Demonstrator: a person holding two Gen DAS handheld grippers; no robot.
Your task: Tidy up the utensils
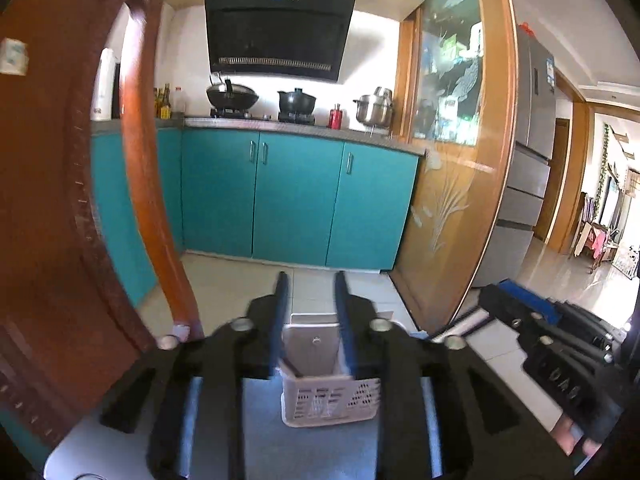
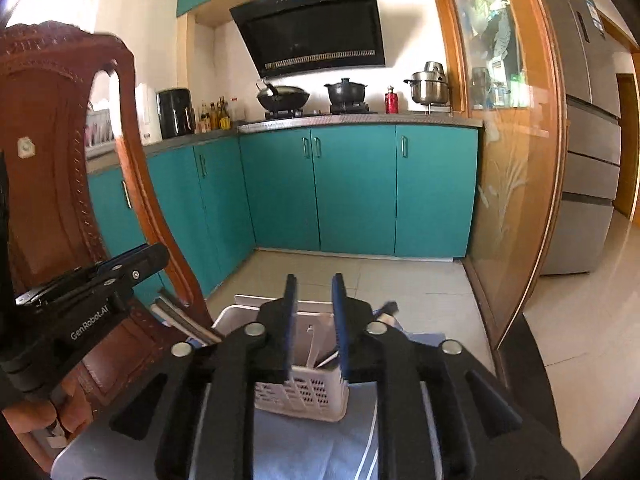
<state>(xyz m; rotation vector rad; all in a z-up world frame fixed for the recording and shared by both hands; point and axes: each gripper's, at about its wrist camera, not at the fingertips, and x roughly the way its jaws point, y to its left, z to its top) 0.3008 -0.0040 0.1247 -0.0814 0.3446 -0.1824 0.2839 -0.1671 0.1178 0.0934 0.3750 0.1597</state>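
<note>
While you are bringing both grippers toward the basket, this is how things are standing:

Left gripper (image 1: 310, 312): jaws are standing slightly apart, holding nothing.
Right gripper (image 2: 314, 316): jaws are likewise a little apart and empty.
Basket (image 1: 328, 400): it is sitting on the tabletop (image 1: 264, 452) just ahead of both grippers, on a blue cloth (image 2: 296, 452).
Progress: a white utensil (image 2: 310, 346) and a dark one are already standing in the basket; you are gripping nothing yet, so the sorting looks barely begun.
Left to do: a dark-handled utensil (image 2: 386, 310) is lying beyond the basket, probably waiting for you.
Hidden: your jaws are covering the basket's middle, so its contents and compartments are hard to make out; the chair (image 2: 44, 128) is blocking the tabletop's left side.
</note>
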